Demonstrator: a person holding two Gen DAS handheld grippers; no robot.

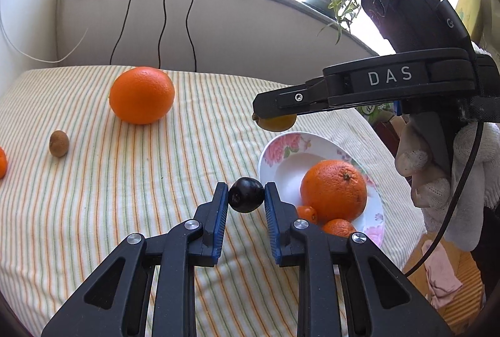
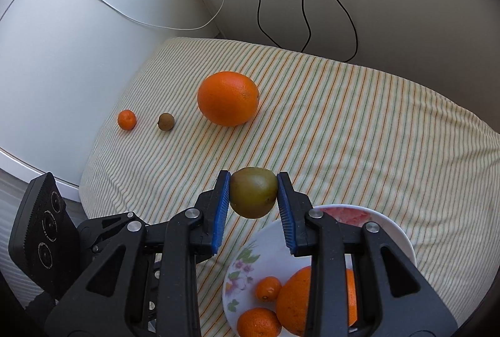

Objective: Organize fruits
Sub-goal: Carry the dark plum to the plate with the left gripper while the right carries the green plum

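Both tools loaded, presumably bound for the same dish. Left gripper pinching a small dark round fruit between blue pads, held clear of the striped cloth-covered table just beside the rim of the white floral plate. Right gripper clamped on a green-brown rounded fruit, lifted near the plate's far rim. Already in the plate: one large orange and two small ones. Left behind toward the far left corner: a big orange, a small brown fruit, a small tangerine.

surface: striped cloth | on it: large orange; brown fruit; mandarin; plate
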